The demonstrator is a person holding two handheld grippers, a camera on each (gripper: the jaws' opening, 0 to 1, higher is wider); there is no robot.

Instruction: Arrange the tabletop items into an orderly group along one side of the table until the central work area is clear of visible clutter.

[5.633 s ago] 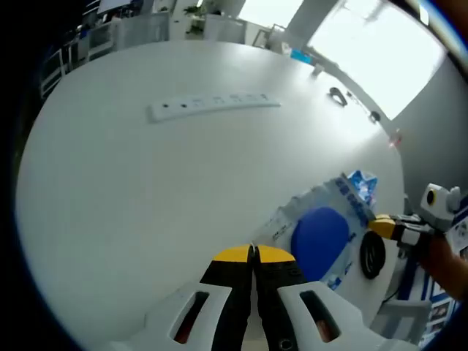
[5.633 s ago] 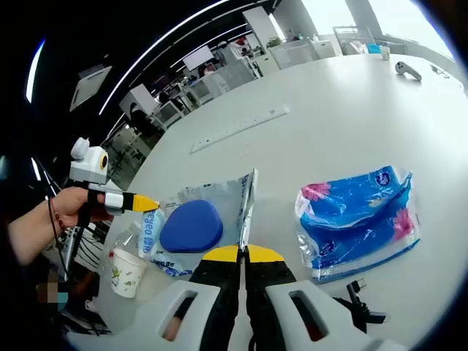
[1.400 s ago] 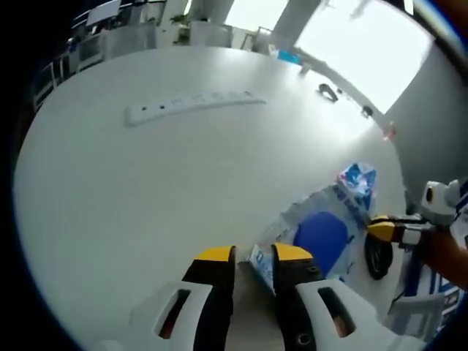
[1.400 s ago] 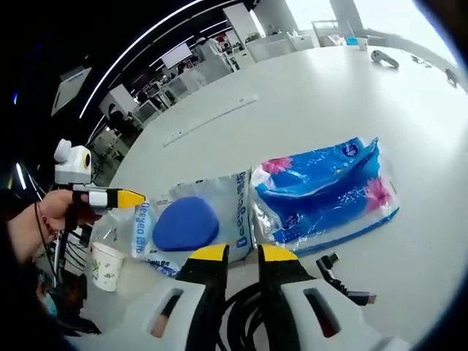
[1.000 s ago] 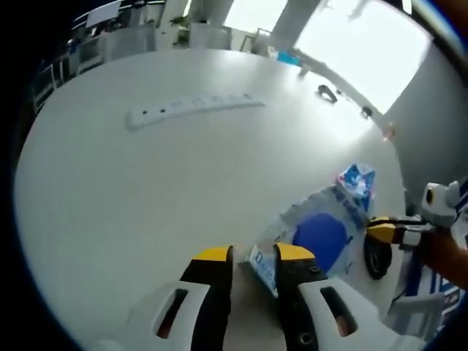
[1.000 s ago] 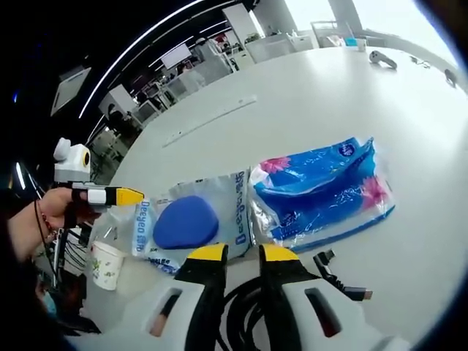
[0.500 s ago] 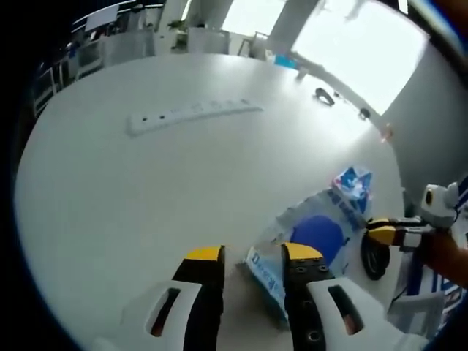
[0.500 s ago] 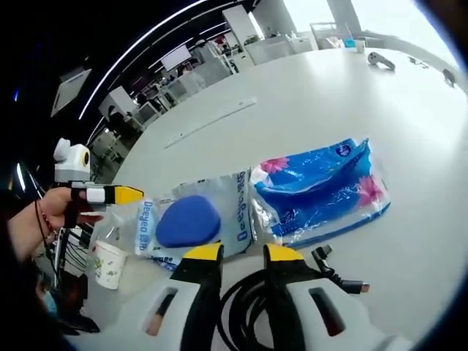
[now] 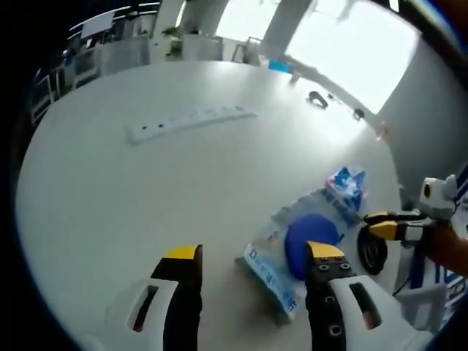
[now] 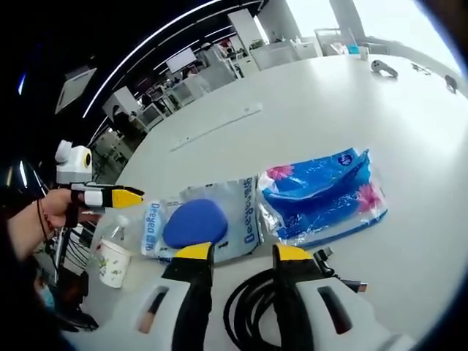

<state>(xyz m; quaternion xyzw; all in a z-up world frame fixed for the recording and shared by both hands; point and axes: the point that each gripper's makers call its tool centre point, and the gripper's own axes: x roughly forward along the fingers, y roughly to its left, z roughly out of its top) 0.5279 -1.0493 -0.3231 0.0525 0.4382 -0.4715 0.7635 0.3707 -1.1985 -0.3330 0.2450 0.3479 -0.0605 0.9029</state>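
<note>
A clear plastic bag (image 9: 281,259) with a blue rounded pad (image 9: 307,234) inside lies on the white table (image 9: 146,190), just ahead of my left gripper (image 9: 254,252), which is open and holds nothing. Past it lies a blue tissue pack (image 9: 344,183). In the right gripper view the same bag (image 10: 241,212), pad (image 10: 194,219) and tissue pack (image 10: 322,194) lie side by side. My right gripper (image 10: 243,253) is open, with a coiled black cable (image 10: 248,311) lying between its jaws. The other gripper (image 10: 110,196) is at the left, in a hand.
A white power strip (image 9: 190,121) lies across the far middle of the table. A paper cup (image 10: 115,267) stands near the table edge at the left. Small dark devices (image 9: 318,99) sit at the far rim. A black cable coil (image 9: 373,252) lies by the right gripper (image 9: 382,224).
Both grippers, shut on the bag's edges 5.6 s ago, have opened and spread wider over the last second. The bag now lies flat next to the tissue pack.
</note>
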